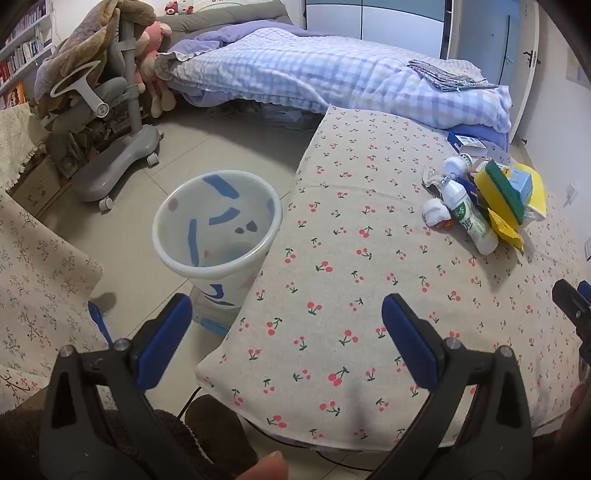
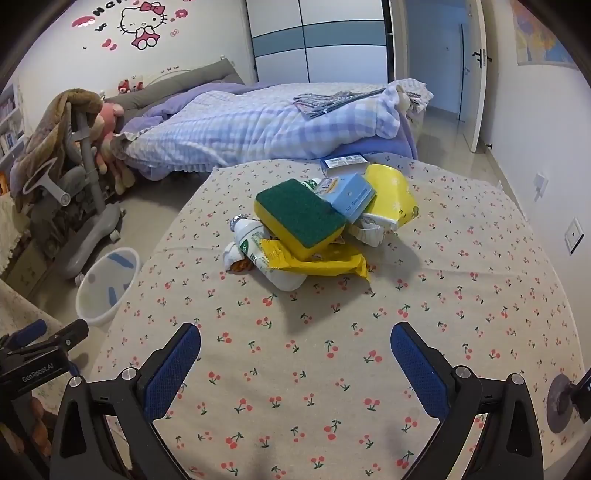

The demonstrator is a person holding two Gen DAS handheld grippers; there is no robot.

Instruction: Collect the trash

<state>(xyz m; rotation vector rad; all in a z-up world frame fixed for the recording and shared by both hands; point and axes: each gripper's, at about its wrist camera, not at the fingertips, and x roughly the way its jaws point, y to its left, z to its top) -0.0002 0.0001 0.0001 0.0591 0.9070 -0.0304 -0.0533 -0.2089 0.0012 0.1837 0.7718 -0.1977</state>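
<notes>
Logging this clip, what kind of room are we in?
Most likely a child's bedroom: a bed with a checked quilt, a Hello Kitty wall sticker, and plush toys beside it.

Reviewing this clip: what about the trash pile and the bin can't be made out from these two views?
- White plastic bottle: label print too small to read; yellow-and-green sponge and yellow wrapper cover its middle in the right wrist view.
- Blue flat box: mostly hidden behind the yellow paper cup.
- White bin with blue patches: its base is hidden by the cherry-print table edge in the left wrist view.
</notes>
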